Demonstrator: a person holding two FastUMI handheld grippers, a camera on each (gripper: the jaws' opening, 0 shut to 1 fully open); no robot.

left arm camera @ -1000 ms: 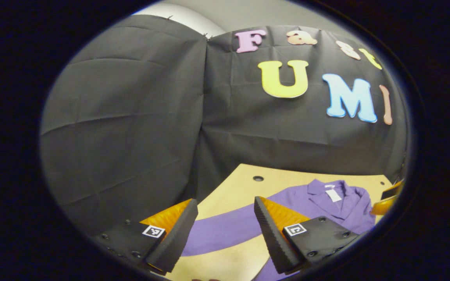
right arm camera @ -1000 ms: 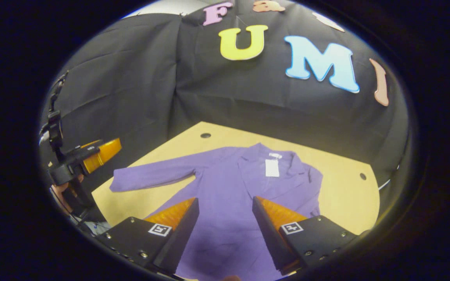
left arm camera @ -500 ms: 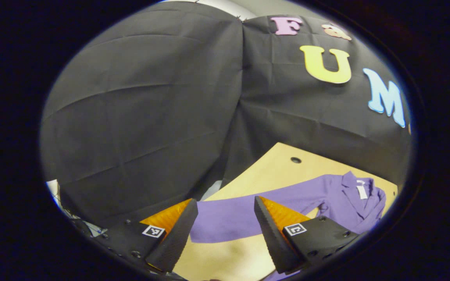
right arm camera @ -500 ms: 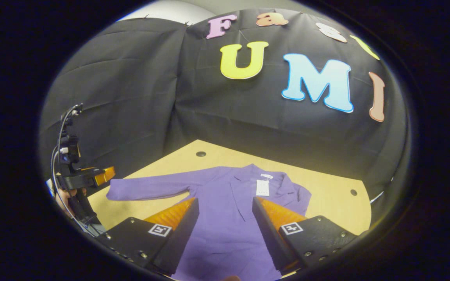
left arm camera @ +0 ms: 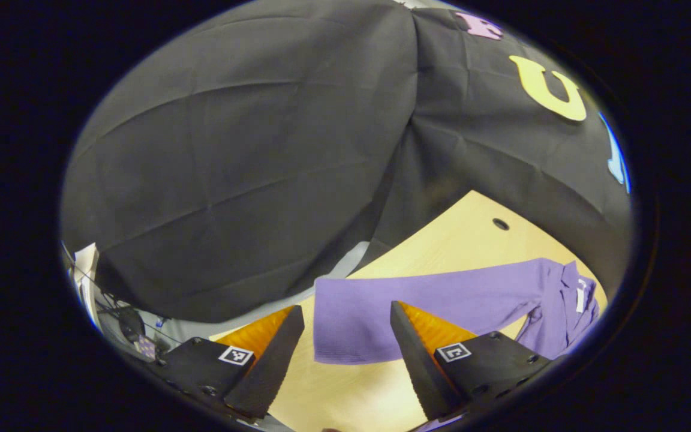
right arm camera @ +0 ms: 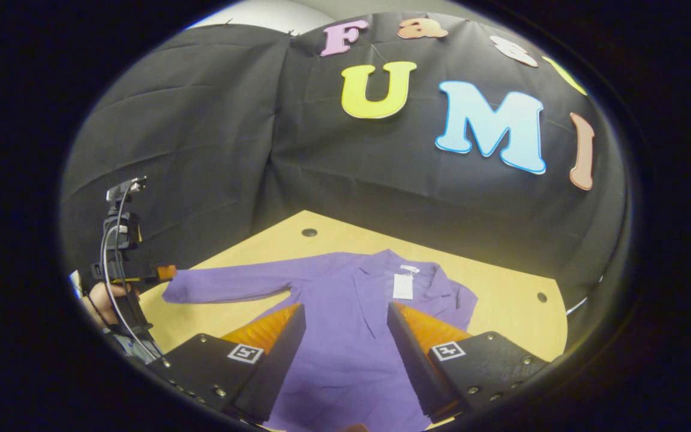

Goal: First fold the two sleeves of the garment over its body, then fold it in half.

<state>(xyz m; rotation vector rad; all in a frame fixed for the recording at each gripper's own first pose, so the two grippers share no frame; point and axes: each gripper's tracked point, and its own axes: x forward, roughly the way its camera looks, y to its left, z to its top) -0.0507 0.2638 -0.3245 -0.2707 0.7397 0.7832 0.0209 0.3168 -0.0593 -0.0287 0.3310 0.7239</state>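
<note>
Black cloth drapes the booth behind a pale wooden table (right arm camera: 513, 282), and your purple garment (right arm camera: 351, 336) lies spread flat on it, collar toward the back wall with a white tag (right arm camera: 402, 286) at the neck.

Starting at the left of the right gripper view: your hand (right arm camera: 101, 297) is wrapped around the left gripper (right arm camera: 162, 273), and its tip sits right at the cuff end of the outstretched sleeve (right arm camera: 231, 285). From that angle you cannot tell if it touches the cloth.

Switch to the left gripper view and it is clearer. Your left gripper (left arm camera: 345, 348) has its jaws spread wide, and the sleeve's cuff (left arm camera: 351, 327) lies on the table in the gap between the two fingers (left arm camera: 273, 360), nothing pinched. From the cuff the sleeve (left arm camera: 441, 297) runs away to the right toward the bunched collar and tag (left arm camera: 580, 296) at the far edge. A round hole (left arm camera: 500, 224) in the tabletop sits beyond it.

Moving right in the right gripper view: your right gripper (right arm camera: 345, 354) hovers over the garment's body, jaws apart and gripping nothing, the purple front panel showing between its fingers (right arm camera: 279, 360). The right side of the garment looks folded in at the shoulder (right arm camera: 462, 297), well short of the table's right edge, where another small hole (right arm camera: 541, 296) shows.
</note>
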